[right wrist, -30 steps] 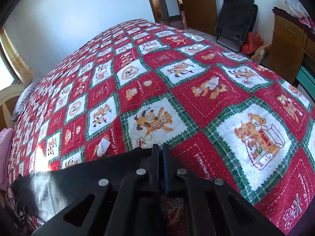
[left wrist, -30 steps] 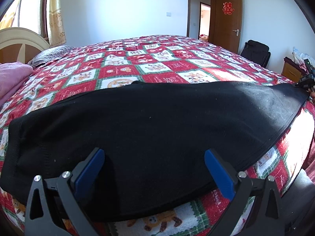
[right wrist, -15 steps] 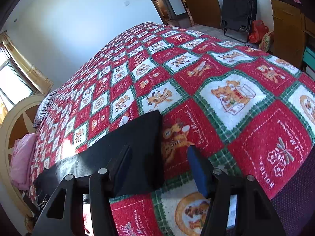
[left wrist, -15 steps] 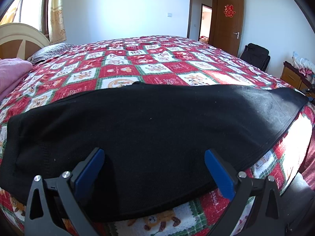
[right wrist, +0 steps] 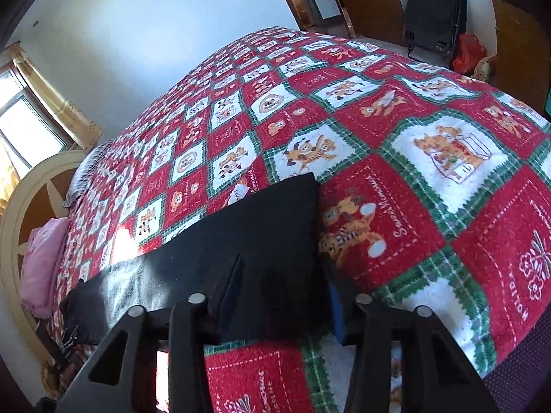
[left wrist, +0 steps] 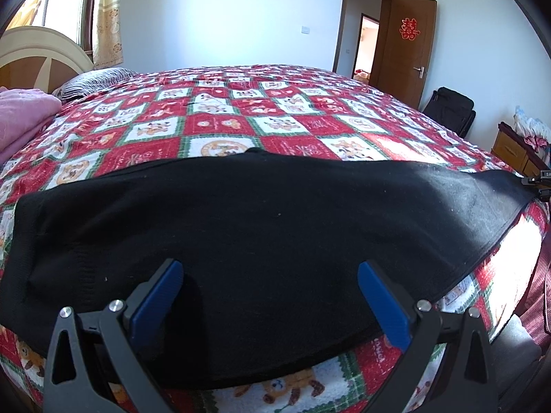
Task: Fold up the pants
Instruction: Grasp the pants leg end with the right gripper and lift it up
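Note:
Black pants point(left wrist: 261, 227) lie flat across the near edge of a bed with a red, white and green bear quilt point(left wrist: 220, 127). My left gripper point(left wrist: 272, 292) stands open and wide over their near edge, its blue pads point(left wrist: 162, 296) resting above the cloth without pinching it. In the right wrist view the leg end of the pants point(right wrist: 275, 227) lies between the fingers of my right gripper point(right wrist: 284, 272). Its jaws are closing and a gap still shows. That right gripper point(left wrist: 537, 184) shows small at the far right of the left wrist view.
A pink blanket point(left wrist: 20, 117), a striped pillow point(left wrist: 89, 81) and a cream headboard point(left wrist: 38, 51) lie at the left end. A brown door point(left wrist: 409, 51), a black bag point(right wrist: 434, 10), an orange bag point(right wrist: 468, 51) and a wooden cabinet point(right wrist: 520, 41) stand beyond the bed.
My right gripper was shut at the pants' edge, then opened wide and drew back. Its jaws now stand narrower around the leg end. The left gripper stayed open in place.

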The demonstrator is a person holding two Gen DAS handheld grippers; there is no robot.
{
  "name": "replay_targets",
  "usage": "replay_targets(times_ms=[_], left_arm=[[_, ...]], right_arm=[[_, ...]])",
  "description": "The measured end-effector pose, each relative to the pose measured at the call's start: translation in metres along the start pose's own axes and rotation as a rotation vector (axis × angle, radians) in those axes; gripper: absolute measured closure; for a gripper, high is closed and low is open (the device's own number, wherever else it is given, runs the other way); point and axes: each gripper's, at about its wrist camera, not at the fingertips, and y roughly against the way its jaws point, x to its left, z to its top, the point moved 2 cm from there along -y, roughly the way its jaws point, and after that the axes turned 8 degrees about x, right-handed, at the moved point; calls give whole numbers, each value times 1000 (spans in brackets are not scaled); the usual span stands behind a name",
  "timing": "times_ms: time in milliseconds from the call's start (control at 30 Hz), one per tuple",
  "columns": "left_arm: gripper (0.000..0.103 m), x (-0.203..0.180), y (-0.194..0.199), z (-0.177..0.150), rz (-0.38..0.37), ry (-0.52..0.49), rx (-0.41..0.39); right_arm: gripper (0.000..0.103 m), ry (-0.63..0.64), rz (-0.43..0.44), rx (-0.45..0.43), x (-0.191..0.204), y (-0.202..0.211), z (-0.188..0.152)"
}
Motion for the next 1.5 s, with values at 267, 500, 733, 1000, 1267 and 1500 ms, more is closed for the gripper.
replay_targets(times_ms=[267,500,733,1000,1267,1500], left_arm=[[0,1,0,0,-12,6,2],[0,3,1,0,-19,14,2],[0,5,1,1,-25,24,4],[0,12,4,4,-38,55,3],[0,20,9,7,-45,78,-5],[0,26,13,10,-52,90,-18]], right_arm=[[88,-14,26,-34,-2,5,-5],[91,8,32,-103,17,18,-7],[91,65,56,-149,52,36,-6],[91,149,106,-169,104,48,-11],[91,244,155,-144,164,33,-19],[91,318,188,-82,215,2,-30]])
